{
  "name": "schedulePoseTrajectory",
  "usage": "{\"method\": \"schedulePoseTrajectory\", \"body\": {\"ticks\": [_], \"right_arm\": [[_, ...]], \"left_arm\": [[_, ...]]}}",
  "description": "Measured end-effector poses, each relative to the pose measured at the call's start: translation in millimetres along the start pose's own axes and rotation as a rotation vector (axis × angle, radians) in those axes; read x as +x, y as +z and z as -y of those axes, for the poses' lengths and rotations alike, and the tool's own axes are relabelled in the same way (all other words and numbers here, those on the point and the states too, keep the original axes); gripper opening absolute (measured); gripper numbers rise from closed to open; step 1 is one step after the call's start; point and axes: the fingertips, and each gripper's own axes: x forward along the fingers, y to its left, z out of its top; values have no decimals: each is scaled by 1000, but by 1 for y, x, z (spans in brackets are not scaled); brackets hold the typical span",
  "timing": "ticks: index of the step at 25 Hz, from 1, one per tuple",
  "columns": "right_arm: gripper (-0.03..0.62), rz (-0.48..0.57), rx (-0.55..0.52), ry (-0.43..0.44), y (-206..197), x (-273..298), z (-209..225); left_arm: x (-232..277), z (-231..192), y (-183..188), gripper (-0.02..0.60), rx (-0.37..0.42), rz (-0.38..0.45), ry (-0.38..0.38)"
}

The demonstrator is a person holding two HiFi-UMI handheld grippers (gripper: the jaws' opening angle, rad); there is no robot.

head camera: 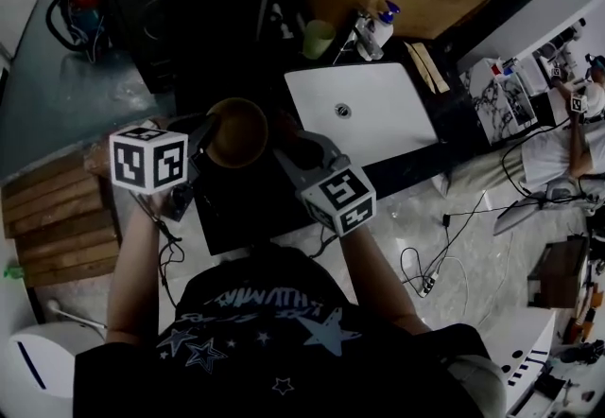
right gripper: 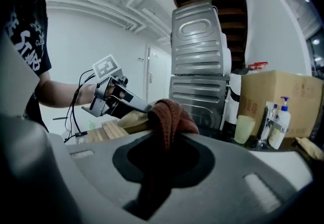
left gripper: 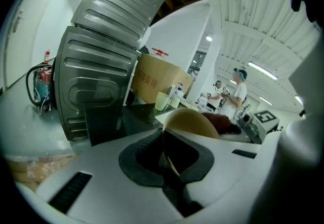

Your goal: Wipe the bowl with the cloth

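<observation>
The bowl [head camera: 236,130] sits between the left tool [head camera: 206,144] and the right tool [head camera: 286,149], with the cloth [right gripper: 169,116] in the latter. On the worktop [head camera: 248,210], a laptop [head camera: 359,109] lies right of the bowl and a cup [head camera: 319,38] behind it.

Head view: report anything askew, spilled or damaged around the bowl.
Nothing stands out. The left tool grips the bowl by its rim, and the right tool holds the cloth by it. No spill or damage shows.
</observation>
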Motion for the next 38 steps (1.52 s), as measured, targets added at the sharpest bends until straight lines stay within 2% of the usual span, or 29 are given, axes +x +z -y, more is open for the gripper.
{"method": "schedulePoseTrajectory", "body": {"ticks": [2,5,9,12,16,19,22,25,30,34,38], "right_arm": [[58,-13,-90,36,5,2,-1],[58,-29,-210,138,8,6,-8],[58,-26,-325,329,13,5,-26],[58,-36,-380,475,12,5,-43],[58,-50,-402,595,10,12,-56],[58,-60,-426,651,4,18,-64],[58,-29,-428,711,2,21,-78],[58,57,-363,732,13,22,-88],[58,165,-226,698,36,23,-93],[58,207,-164,670,47,22,-98],[58,208,-121,659,44,23,-101]], "left_arm": [[1,4,-8,18,64,-55,-28],[-3,9,-13,18,144,-99,-77],[-12,26,-20,18,299,-156,-220],[-20,41,-28,20,420,-204,-337],[-27,62,-38,19,485,-239,-457],[-29,81,-34,18,464,-201,-534],[-31,89,-19,18,420,-133,-573],[-35,92,-4,18,360,-60,-602],[-45,86,24,18,218,86,-624],[-45,79,43,20,158,175,-602],[-39,63,54,20,146,225,-521]]}}
